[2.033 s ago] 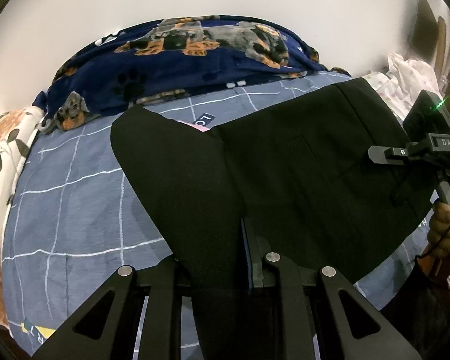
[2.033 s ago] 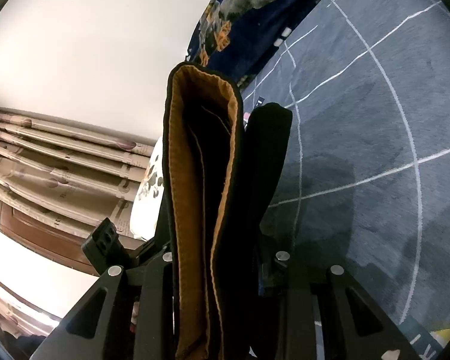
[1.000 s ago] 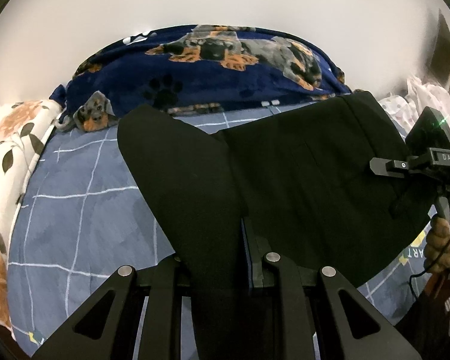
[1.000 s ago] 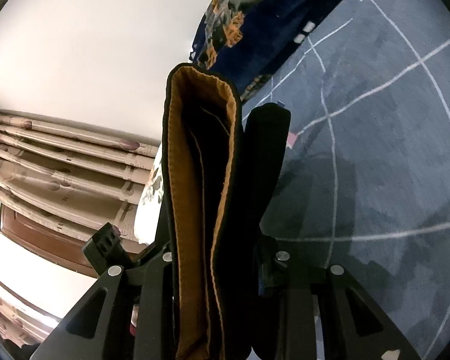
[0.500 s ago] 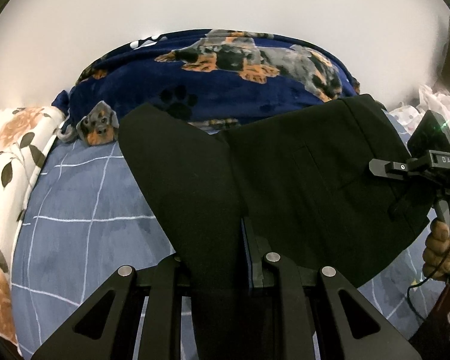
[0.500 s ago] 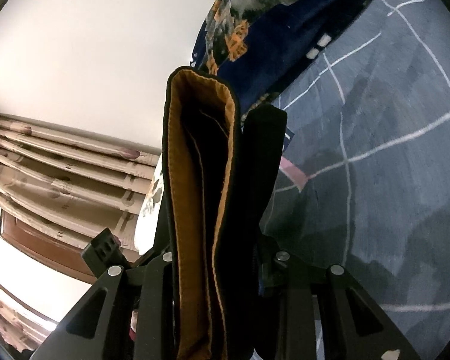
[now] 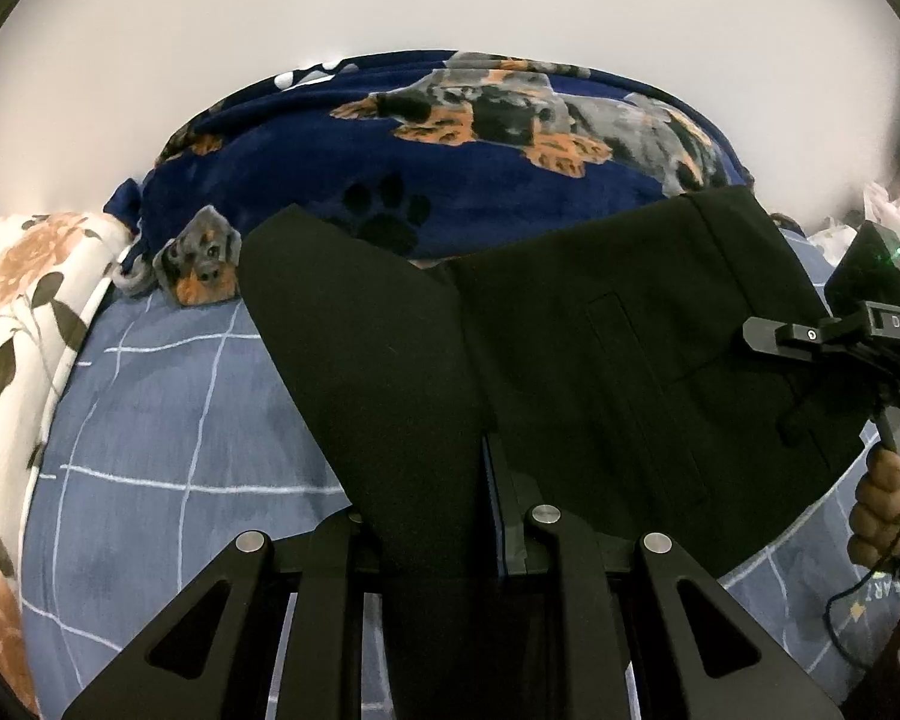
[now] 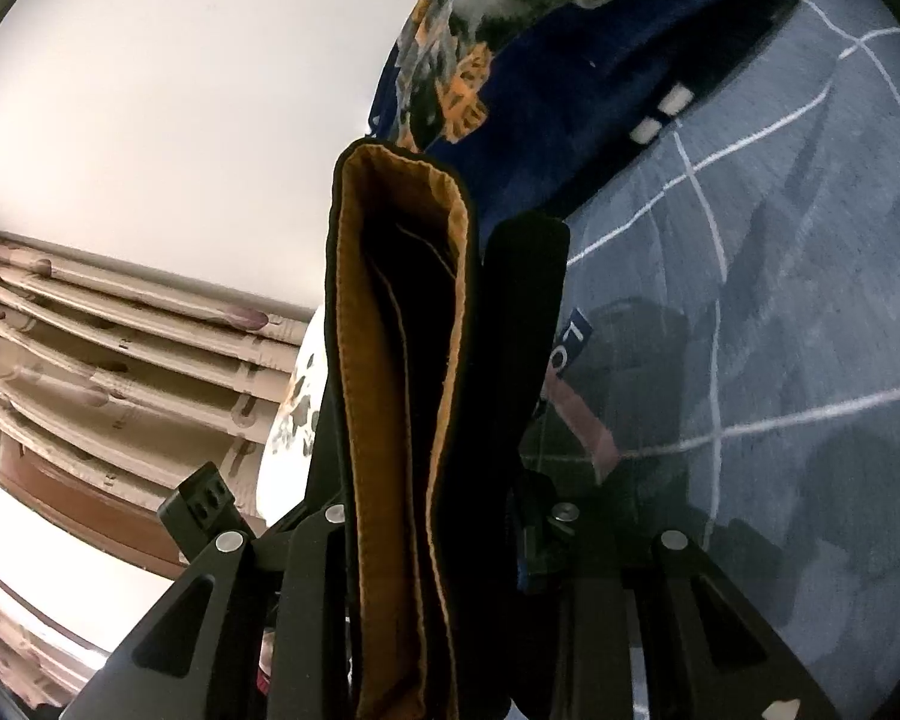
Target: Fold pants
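Right now my left tool (image 7: 438, 516) pinches a leg of the black pants (image 7: 630, 372) and my right tool (image 8: 444, 540) clamps the stacked waistband, all hanging above the bed (image 7: 168, 420); uneven lowering could skew the fold, or thick layers slip free.

The pants (image 7: 600, 372) are black, their waistband (image 8: 402, 420) lined tan. The bed (image 7: 168, 420) is blue with a white grid, the blanket (image 7: 480, 180) navy with dogs and paws, the pillow (image 7: 24, 312) white with peach flowers.
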